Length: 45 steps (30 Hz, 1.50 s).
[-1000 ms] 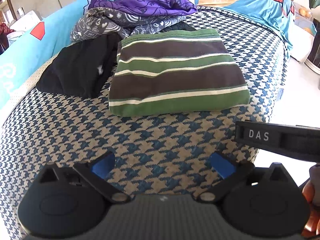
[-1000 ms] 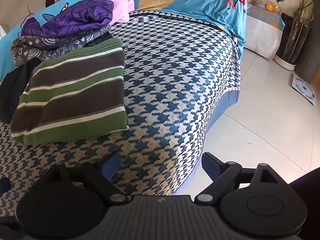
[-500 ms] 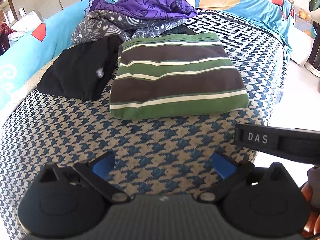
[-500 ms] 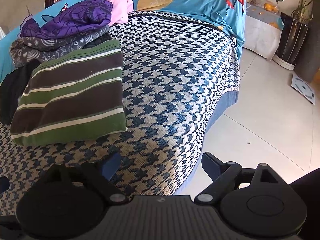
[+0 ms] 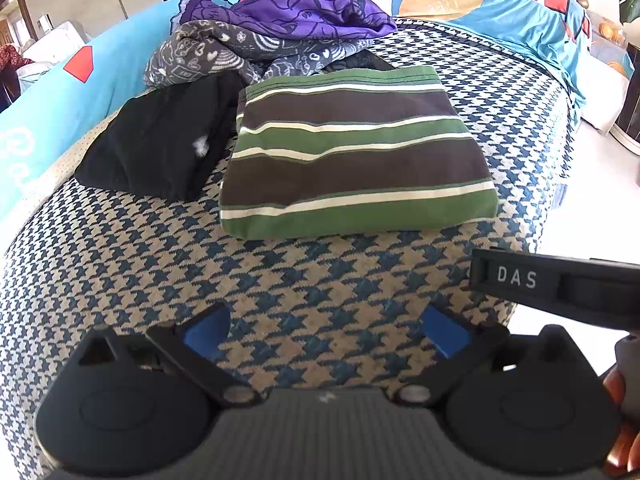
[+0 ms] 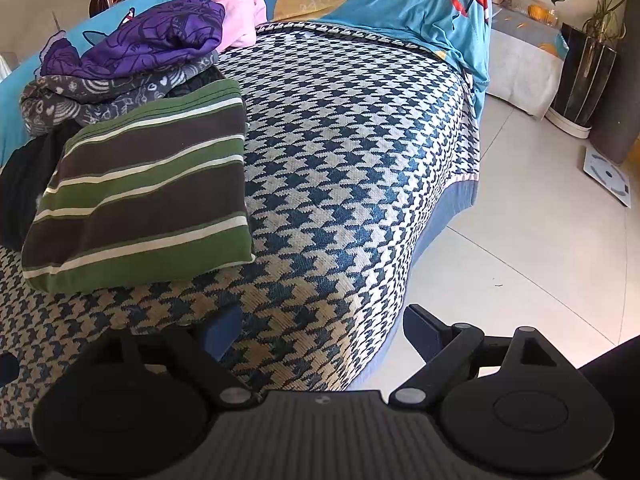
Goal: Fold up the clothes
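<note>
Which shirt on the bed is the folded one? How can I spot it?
Look at the checked bed cover. The striped shirt lies flat beside the black garment, before a crumpled pile. Only it has green, brown and white bands.

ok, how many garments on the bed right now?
5 visible: striped shirt folded in front; black garment left of it; grey patterned one behind; purple one on top of that; pink one at the back. More may be buried.

You have one folded striped garment (image 5: 352, 156) on the bed (image 5: 320, 280), one black garment (image 5: 160, 148) beside it, and one grey patterned (image 5: 208, 56), one purple (image 5: 296, 12) and one pink piece (image 6: 240, 12) heaped behind.
</note>
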{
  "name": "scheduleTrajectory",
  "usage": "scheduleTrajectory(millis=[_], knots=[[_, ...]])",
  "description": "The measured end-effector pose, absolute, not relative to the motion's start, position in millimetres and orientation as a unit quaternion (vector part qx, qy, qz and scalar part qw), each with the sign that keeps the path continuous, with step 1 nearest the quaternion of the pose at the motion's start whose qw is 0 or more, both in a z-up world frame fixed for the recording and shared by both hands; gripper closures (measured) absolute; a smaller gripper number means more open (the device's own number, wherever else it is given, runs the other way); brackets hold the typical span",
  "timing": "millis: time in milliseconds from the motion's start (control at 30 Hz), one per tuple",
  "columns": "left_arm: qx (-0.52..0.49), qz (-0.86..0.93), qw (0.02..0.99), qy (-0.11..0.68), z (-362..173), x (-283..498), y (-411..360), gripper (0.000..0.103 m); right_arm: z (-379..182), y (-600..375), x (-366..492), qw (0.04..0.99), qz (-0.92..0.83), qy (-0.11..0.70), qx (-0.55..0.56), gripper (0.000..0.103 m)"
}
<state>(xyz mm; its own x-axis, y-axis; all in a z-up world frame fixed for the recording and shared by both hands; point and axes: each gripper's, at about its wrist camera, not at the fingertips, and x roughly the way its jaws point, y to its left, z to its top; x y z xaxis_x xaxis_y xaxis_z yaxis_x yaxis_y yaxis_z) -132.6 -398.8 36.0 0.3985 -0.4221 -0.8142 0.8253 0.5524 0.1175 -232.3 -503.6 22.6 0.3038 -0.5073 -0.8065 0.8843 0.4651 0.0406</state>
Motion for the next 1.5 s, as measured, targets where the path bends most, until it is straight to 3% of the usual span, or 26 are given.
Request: scheduleTrajectory(millis=[1500], knots=[[0.257, -0.391, 0.797, 0.383, 36.9, -131.3, -393.5, 0.0, 24.0, -499.5, -230.0, 0.77, -0.452, 0.379, 0.242, 0.015]])
